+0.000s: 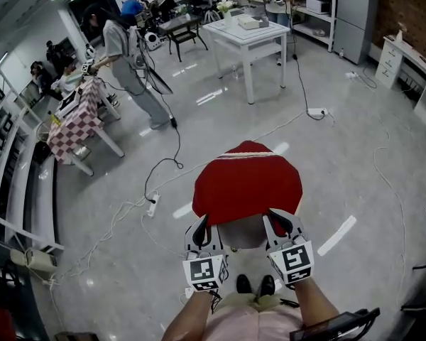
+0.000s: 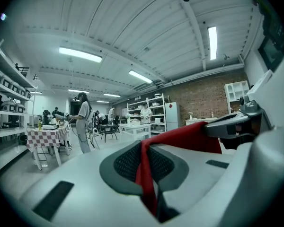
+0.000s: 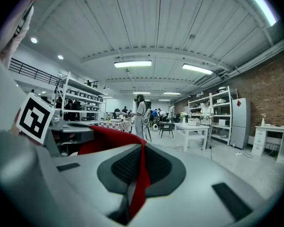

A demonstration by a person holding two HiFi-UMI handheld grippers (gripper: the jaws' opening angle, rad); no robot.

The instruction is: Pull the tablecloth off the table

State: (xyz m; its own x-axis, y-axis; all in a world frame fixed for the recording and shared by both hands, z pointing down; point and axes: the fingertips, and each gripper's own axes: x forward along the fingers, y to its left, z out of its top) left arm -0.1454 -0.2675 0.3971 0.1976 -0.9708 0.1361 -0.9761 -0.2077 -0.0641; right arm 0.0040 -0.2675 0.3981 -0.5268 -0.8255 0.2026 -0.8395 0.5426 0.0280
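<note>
left gripper [image 1: 201, 227] [image 2: 144, 160]: jaws pinched tight on a thin fold of the red fabric tablecloth [image 1: 248, 183] [image 2: 189, 136] at its near-left hem.
right gripper [image 1: 278, 222] [image 3: 142, 162]: clamped the same way on the near-right hem, level with the other.
red fabric tablecloth [image 3: 104, 138]: covering most of the small grey-topped table [image 1: 245, 233]; near hem held above the table's near edge, far hem draped over the far edge.
small grey-topped table: bare strip showing at the near edge, between the two grippers.
floor: black cable [image 1: 163, 165] and white power strip [image 1: 153, 204] just left of the table.
far room: checked-cloth table [image 1: 74, 126], standing person [image 1: 131, 69], white table [image 1: 248, 34], all well apart.
risk, grip: thin pinch likely to slip under a sharp tug.
risk, pull: uneven hands likely to skew the cloth, catching the far hem on the far edge and dragging the table.
risk, footing: backing up near the cable, possible trip.
</note>
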